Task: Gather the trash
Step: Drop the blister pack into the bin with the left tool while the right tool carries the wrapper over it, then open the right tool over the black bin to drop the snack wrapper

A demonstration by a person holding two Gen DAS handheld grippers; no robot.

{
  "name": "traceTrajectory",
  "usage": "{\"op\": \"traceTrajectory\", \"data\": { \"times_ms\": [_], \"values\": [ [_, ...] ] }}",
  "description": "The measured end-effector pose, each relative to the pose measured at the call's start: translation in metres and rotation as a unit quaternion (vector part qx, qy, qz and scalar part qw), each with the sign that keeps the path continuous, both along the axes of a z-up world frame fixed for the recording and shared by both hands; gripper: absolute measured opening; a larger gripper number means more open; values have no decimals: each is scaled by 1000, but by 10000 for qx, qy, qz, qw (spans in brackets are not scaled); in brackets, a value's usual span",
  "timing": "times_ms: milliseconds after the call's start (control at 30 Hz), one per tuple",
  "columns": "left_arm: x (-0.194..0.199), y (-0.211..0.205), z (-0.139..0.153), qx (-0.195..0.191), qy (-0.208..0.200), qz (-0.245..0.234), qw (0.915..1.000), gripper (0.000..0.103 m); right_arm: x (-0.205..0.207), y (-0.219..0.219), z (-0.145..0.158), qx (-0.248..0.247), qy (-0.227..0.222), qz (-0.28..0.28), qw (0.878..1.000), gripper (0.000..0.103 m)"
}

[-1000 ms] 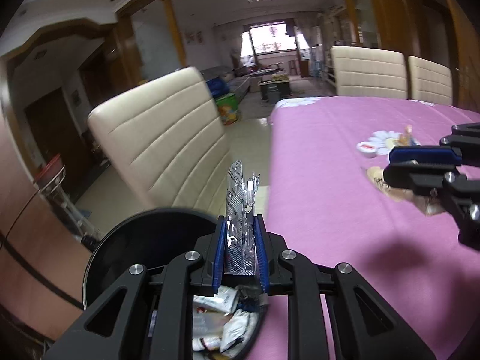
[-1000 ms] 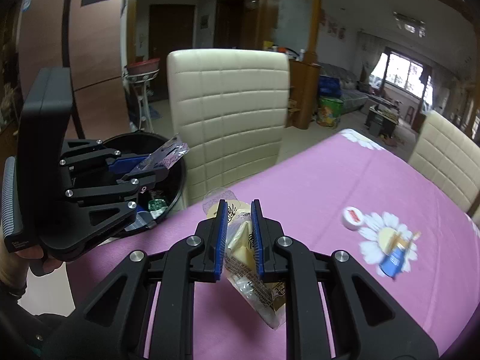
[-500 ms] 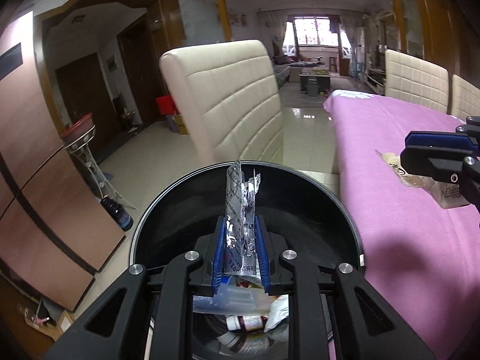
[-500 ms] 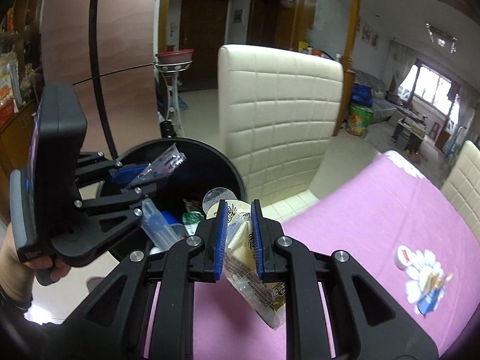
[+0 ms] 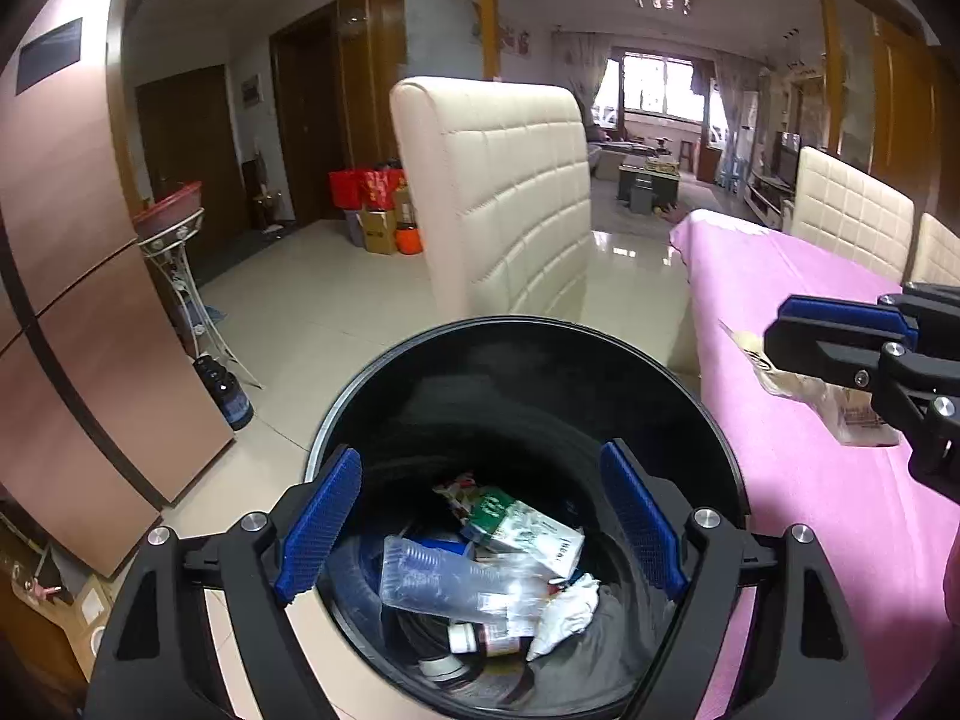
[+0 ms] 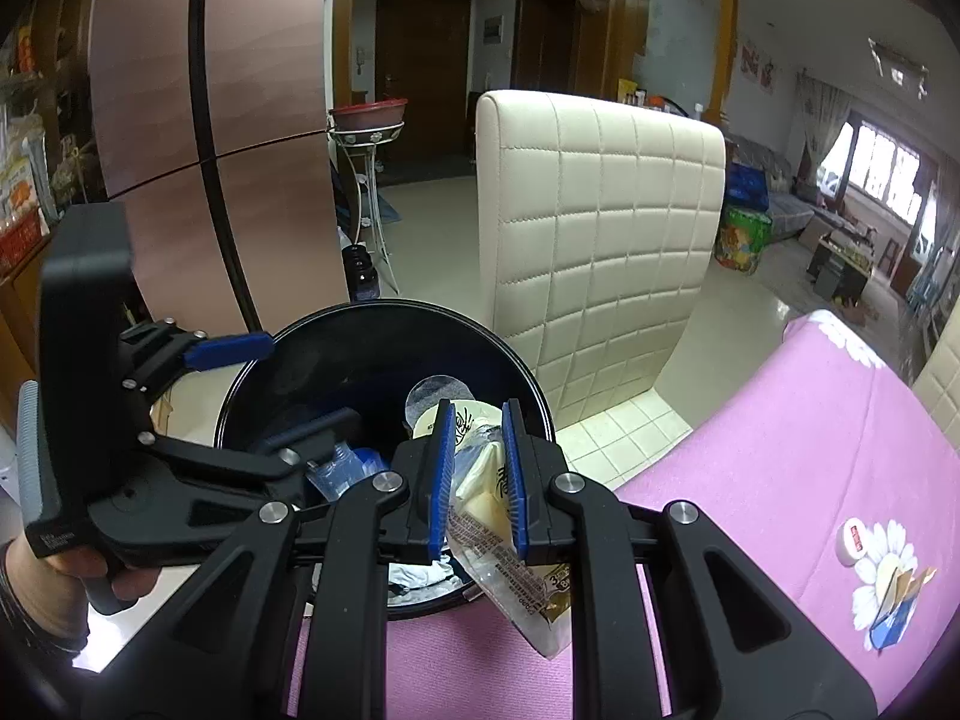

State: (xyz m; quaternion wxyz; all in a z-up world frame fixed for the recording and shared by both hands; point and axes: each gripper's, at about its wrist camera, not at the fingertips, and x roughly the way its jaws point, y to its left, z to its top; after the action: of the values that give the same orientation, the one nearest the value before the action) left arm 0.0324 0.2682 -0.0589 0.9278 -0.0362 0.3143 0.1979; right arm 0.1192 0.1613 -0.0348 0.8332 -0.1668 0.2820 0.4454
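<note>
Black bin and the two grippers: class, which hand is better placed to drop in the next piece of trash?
Right. The right gripper grips a clear wrapper at the black bin rim; the left gripper, its fingers just opened, holds nothing.

The bin (image 5: pixel 528 372) is glossy black plastic, smooth inside, and the stuff in it is mostly clear crinkly plastic plus a crumpled white tissue (image 5: pixel 567 612) and a printed carton (image 5: pixel 528 531). Both hand-held grippers are matt black plastic with shiny metal screws; the left hand-held gripper (image 5: pixel 480 522) has ribbed blue pads, rubbery looking. The right hand-held gripper (image 6: pixel 477 474) pinches a clear shiny wrapper (image 6: pixel 516 576). The surface (image 6: pixel 780 450) wears matt pink cloth. The chair (image 6: pixel 606 228) is cream quilted leather, and the floor (image 5: pixel 336 312) is glossy tile.
</note>
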Motion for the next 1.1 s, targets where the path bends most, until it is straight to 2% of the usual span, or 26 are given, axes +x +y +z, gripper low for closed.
{"op": "traceTrajectory", "data": {
  "times_ms": [133, 300, 467, 533, 567, 600, 667, 800, 933, 1000, 1100],
  "values": [
    [-5, 4, 2, 167, 11, 221, 9996, 80, 2, 6, -3, 65, 237, 63, 9997, 17],
    [-11, 14, 4, 201, -2, 429, 9989, 80, 3, 14, -2, 183, 496, 191, 9984, 19],
    [-13, 21, 1, 152, 19, 531, 9985, 80, 11, 22, -6, 279, 964, 257, 9946, 19],
    [-13, 21, 0, 146, 35, 527, 9985, 80, 15, 24, -12, 248, 1228, 258, 9918, 23],
    [-14, 21, 0, 150, 35, 520, 9985, 80, 17, 24, -14, 253, 1296, 222, 9910, 36],
    [-14, 21, -2, 153, 41, 502, 9986, 80, 17, 23, -14, 290, 1293, 166, 9910, 66],
    [-15, 21, -3, 146, 57, 484, 9987, 80, 16, 15, -10, 553, 1043, -73, 9930, 90],
    [-16, 22, -1, 102, 31, 489, 9987, 80, 12, 8, -7, 435, 740, -234, 9960, 90],
    [-16, 20, 0, -68, -37, 397, 9992, 80, 14, -17, -15, 26, 65, -814, 9967, 90],
    [-12, 15, -2, -113, -15, 293, 9995, 80, 21, -34, -19, -114, -36, -1119, 9936, 90],
    [-5, 3, -3, -116, 44, 114, 9999, 80, 36, -72, -24, -262, 72, -1563, 9873, 90]
  ]
}}
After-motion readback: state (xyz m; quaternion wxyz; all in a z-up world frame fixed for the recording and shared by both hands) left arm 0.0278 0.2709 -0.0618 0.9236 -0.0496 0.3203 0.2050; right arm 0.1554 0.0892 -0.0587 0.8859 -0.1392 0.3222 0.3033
